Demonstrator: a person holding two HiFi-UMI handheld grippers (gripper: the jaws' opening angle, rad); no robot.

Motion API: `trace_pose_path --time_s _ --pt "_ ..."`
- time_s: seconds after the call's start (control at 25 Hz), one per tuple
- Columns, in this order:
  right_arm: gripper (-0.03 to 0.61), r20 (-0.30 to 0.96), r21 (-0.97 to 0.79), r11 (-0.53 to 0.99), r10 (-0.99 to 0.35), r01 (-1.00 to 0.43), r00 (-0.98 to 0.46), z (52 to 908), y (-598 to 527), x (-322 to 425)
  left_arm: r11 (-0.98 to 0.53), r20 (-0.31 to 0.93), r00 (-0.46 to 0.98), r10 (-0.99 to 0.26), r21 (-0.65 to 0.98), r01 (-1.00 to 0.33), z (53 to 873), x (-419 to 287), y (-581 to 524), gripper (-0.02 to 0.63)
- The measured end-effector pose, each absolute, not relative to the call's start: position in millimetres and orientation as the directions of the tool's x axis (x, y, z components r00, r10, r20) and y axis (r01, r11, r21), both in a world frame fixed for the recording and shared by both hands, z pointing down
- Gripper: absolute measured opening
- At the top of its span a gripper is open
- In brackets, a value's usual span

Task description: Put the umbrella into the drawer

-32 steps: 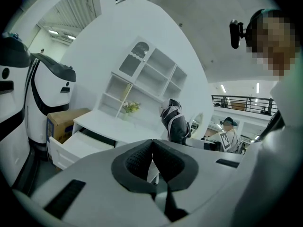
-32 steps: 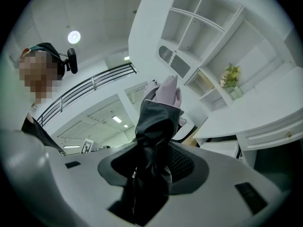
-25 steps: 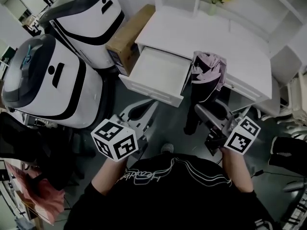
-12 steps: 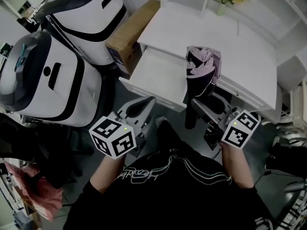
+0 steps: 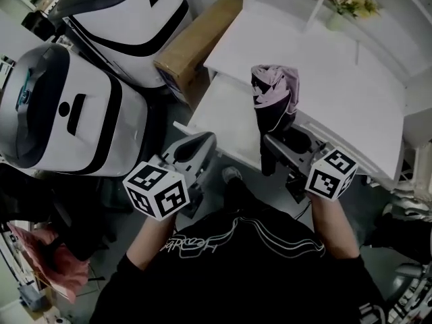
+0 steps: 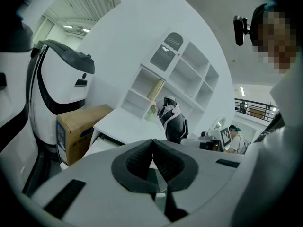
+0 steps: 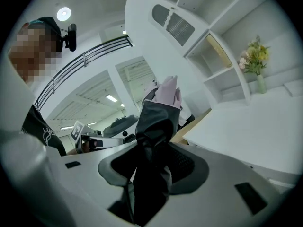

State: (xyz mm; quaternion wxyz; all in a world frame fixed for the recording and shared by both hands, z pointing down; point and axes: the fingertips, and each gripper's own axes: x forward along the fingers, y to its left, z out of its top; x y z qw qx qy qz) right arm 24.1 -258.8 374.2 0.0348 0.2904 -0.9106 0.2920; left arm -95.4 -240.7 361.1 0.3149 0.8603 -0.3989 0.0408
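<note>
Clamped in the right tool [image 5: 272, 145], the umbrella [image 5: 273, 94] has been carried up to the open drawer [image 5: 223, 108], the left tool [image 5: 197, 147] closed on nothing, so only lowering is judged left.

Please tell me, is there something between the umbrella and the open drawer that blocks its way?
Nothing visible does. The right gripper holds the umbrella upright by the right side of the drawer, which stands open. The left gripper, jaws shut, is at the drawer's front, beside the path rather than in it.
</note>
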Motion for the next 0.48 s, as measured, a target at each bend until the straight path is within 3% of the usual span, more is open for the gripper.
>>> trace_pose_path --time_s 0.48 --pt "0.198 0.457 -0.473 0.673 -0.365 -0.569 -0.811 492 -338 -15 -0.365 0.392 0.625 -0.675 0.559 -0.745 422 -132 -306 0.020"
